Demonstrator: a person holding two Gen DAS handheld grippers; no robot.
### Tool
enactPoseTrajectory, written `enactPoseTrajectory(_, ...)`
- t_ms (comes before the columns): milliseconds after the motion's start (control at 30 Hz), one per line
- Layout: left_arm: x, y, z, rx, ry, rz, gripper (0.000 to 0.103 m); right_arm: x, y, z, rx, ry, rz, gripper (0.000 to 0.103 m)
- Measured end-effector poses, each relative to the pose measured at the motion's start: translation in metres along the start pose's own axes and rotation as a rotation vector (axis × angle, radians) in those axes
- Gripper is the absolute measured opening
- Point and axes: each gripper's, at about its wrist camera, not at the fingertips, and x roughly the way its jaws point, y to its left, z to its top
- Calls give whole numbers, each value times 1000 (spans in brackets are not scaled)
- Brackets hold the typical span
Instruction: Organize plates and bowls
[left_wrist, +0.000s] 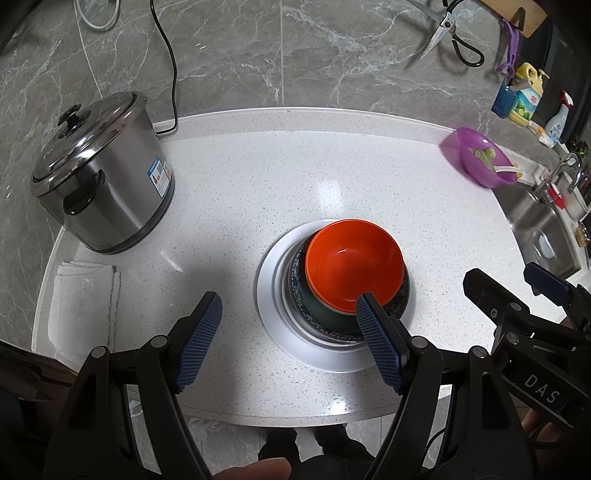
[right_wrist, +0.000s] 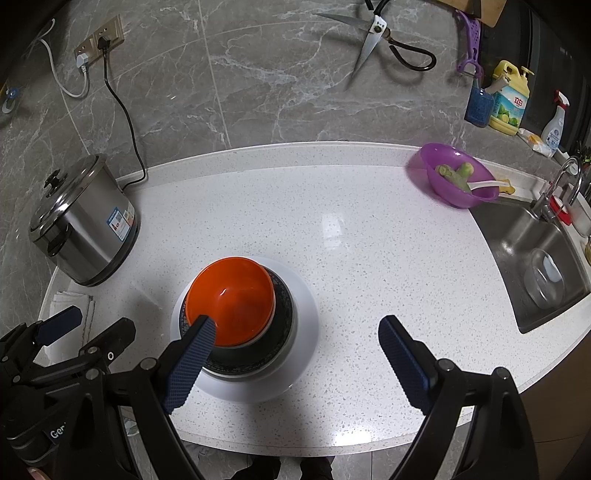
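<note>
Fingers (left_wrist: 201, 343) spread; orange bowl (left_wrist: 354, 265) empty.

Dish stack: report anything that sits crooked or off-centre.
The orange bowl sits tilted and pushed toward the back of the dark patterned bowl under it, not nested level. The white plate beneath lies flat. Nothing looks spilled or broken.

Location: domestic kitchen.
Indicators: white speckled bench (right_wrist: 332, 229) against grey marble-pattern wall tiles; stainless sink (right_wrist: 532, 258) with tap (right_wrist: 561, 181); electric rice cooker (right_wrist: 81, 229) plugged into wall socket (right_wrist: 99, 40); dish soap bottle (right_wrist: 509, 99); scissors (right_wrist: 380, 33) hanging on the wall.
</note>
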Motion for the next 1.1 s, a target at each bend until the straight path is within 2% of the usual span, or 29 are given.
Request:
enactPoseTrajectory(967,2,-4,-1,-9,6,7,74,4,-1,1,-4,6,1,92)
enactPoseTrajectory(1100,2,-3,1,-12,-4,15,81,5,-1,1,-3,8,2,92)
